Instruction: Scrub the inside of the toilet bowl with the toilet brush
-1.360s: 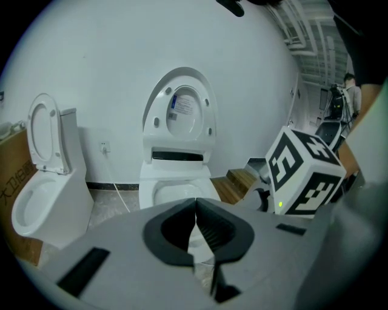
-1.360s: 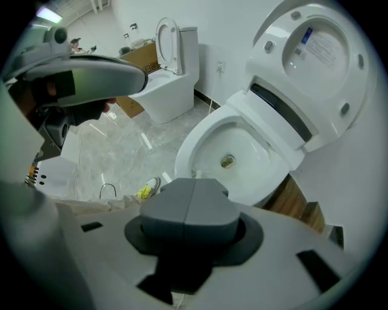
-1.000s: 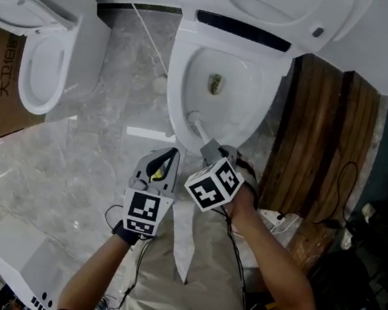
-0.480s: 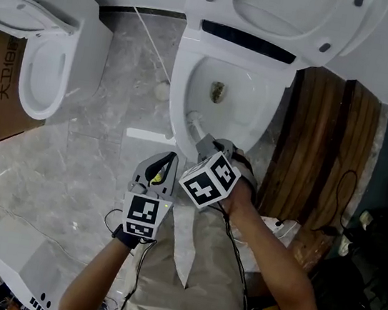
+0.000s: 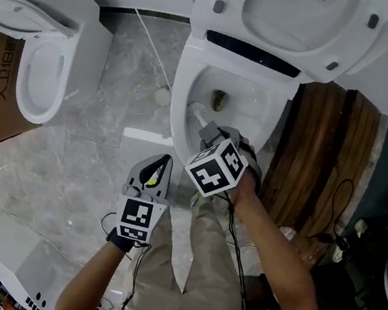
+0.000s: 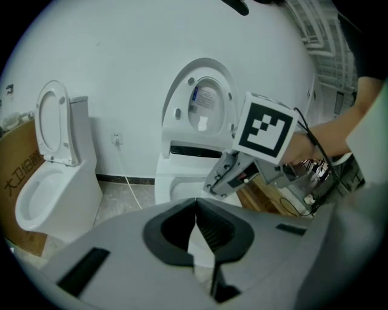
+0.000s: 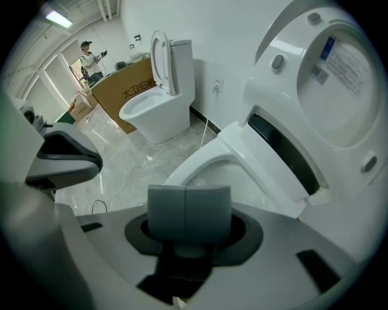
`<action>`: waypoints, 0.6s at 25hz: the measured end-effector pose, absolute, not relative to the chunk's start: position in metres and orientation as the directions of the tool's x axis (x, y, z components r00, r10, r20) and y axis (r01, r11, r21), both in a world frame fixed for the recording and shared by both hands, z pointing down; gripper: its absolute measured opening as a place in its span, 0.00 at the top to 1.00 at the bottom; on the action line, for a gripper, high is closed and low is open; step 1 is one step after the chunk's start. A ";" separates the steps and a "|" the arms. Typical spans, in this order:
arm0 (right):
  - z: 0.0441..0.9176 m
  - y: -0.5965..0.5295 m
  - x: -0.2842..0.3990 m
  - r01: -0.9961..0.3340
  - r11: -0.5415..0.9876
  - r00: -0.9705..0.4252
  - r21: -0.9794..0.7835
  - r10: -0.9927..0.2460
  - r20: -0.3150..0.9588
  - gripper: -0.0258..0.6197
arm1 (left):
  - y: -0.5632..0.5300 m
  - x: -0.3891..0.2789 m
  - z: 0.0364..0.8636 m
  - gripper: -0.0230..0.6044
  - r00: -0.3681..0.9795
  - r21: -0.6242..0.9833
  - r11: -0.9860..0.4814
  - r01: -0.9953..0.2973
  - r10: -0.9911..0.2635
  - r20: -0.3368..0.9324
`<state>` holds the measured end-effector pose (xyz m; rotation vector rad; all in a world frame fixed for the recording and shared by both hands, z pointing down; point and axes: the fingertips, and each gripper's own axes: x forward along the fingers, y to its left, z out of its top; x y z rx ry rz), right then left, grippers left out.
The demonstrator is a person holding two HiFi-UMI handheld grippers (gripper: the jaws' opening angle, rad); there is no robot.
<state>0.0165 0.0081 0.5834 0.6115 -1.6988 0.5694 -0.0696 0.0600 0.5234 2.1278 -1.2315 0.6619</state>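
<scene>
Open above the white ceramic toilet bowl point(image 5: 178, 105) — shut off behind by the raised white lid point(image 5: 300, 22). Hemmed on the right by brown slatted wooden boards point(image 5: 325, 148). Clear leftward across the grey marble floor point(image 5: 105, 123) to a second white toilet point(image 5: 47, 49) — crossed only by a thin white cable point(image 5: 151, 47).

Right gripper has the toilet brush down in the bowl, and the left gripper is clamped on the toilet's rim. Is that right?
No: the left gripper hangs shut on nothing above the floor, apart from the toilet, as the head and left gripper views show. The rest stands.
</scene>
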 end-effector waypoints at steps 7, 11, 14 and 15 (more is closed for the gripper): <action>0.615 -0.032 0.033 -0.682 0.731 -0.134 0.019 -0.150 0.979 0.72 | 0.058 -0.073 0.530 0.94 0.440 0.243 -0.386 -0.890 -0.589 0.678; 0.623 -0.055 0.044 -0.704 0.709 -0.129 0.045 -0.189 0.973 0.72 | 0.059 -0.073 0.533 0.94 0.440 0.240 -0.389 -0.889 -0.585 0.681; 0.624 -0.070 0.052 -0.711 0.700 -0.126 0.061 -0.212 0.969 0.72 | 0.060 -0.072 0.535 0.94 0.437 0.239 -0.387 -0.891 -0.583 0.685; 0.624 -0.073 0.055 -0.710 0.701 -0.123 0.067 -0.217 0.968 0.72 | 0.061 -0.071 0.535 0.94 0.437 0.239 -0.387 -0.891 -0.582 0.686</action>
